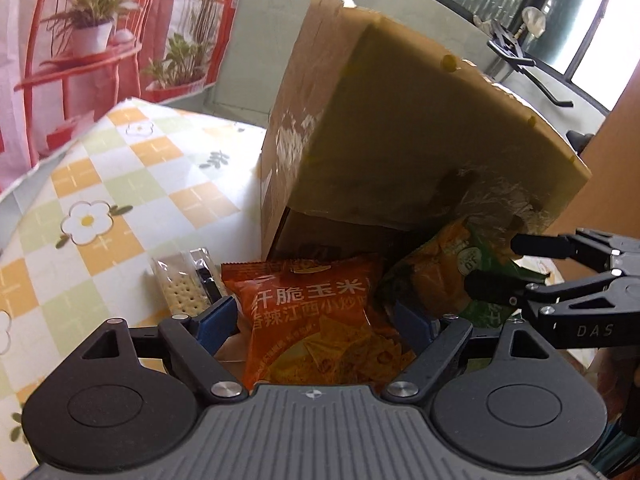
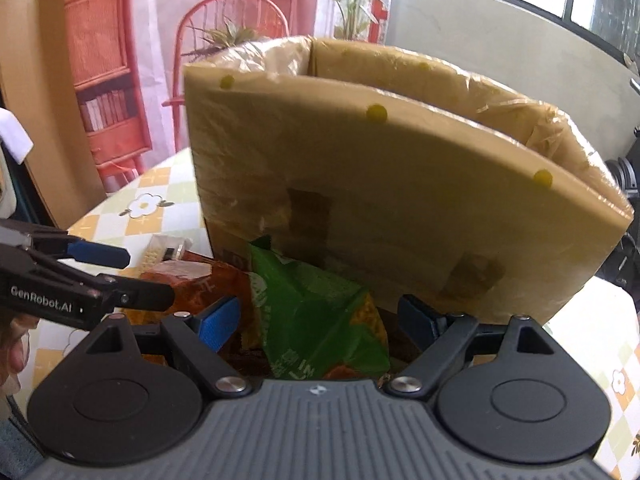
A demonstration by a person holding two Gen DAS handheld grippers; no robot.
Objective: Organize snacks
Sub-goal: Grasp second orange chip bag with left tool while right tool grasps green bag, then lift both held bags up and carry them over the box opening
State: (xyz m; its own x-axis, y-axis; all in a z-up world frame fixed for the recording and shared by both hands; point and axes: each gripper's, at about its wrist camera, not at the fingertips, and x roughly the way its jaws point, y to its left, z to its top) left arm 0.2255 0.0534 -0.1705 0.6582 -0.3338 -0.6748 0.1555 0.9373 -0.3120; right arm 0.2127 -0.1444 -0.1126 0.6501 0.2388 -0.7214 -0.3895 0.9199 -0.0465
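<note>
On the checked, flower-printed bench [image 1: 120,184], a clear-wrapped cracker packet [image 1: 182,280] lies at 10 o'clock of the left tool [image 1: 316,316]. That tool's 2 blue pads are spread, flanking an orange-red foil snack bag [image 1: 316,320] printed "纤脆玉米"; whether they grip it cannot be told. Its long axis runs toward 12 o'clock, at the tan plastic-wrapped cardboard box [image 1: 400,132]. At 3 o'clock, the right tool [image 2: 320,316], marked "DAS", stands parted around a green crinkled snack bag [image 2: 316,320], pointing likewise; contact unclear.
</note>
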